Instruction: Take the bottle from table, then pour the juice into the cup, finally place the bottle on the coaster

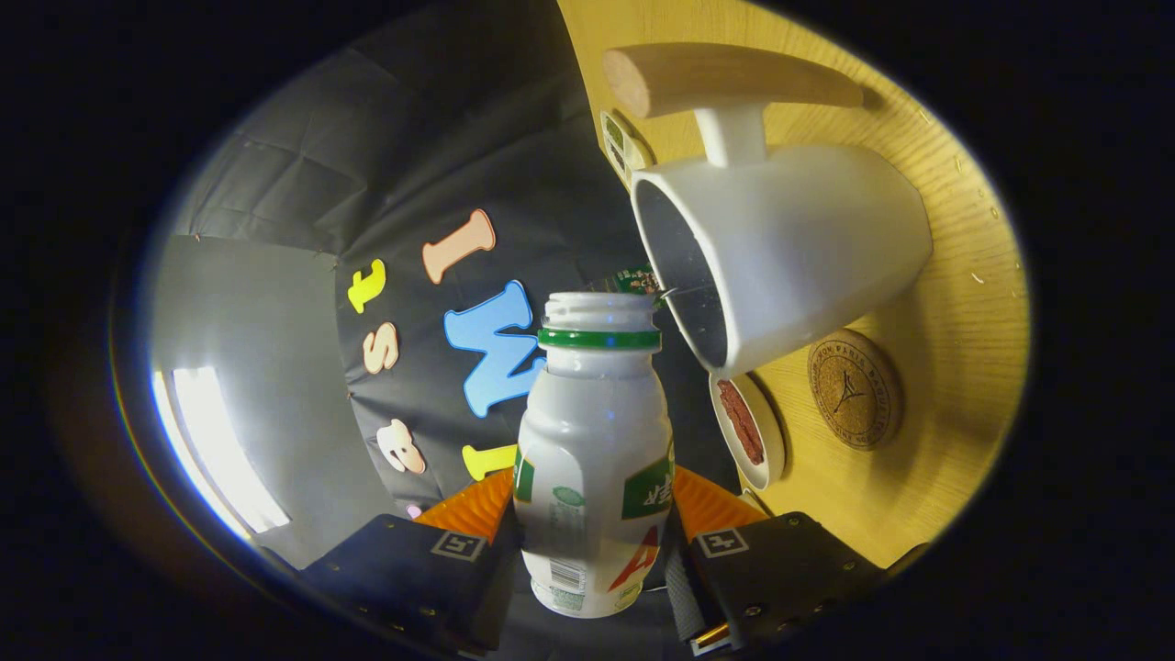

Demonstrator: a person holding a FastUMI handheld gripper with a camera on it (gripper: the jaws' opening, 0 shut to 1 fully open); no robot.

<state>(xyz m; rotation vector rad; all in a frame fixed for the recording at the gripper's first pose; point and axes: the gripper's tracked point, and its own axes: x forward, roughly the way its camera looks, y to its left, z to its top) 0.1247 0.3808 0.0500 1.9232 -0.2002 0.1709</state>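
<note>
On the left side of the frame we are seeing the dark cloth wall [303,229] of the booth, with a bright patch of light [216,445] shining low down on it.

In the lower middle of the frame our tool [592,551] is gripping the bottle [592,459]. One finger [413,574] is pressing on the bottle's left side and the other finger [776,569] is pressing on its right side, so the tool is clamped tight on the bottle. The bottle is white with a green ring [598,339] around its neck, and its mouth is standing open with no cap on it. The whole view is turned sideways, so the table [955,303] is looking like a yellow wooden wall on the right side of the frame.

Just up and to the right of the bottle's mouth, the white cup [799,239] is sitting on the table with its open top facing the bottle. The bottle's mouth is right at the cup's rim. The cup has a wooden handle [725,78], showing at the top of the frame.

Below the cup, a small white dish [751,431] with something reddish in it is resting on the table. To the right of the dish, the round cork coaster [854,390] is lying on the table, apart from the bottle.
</note>
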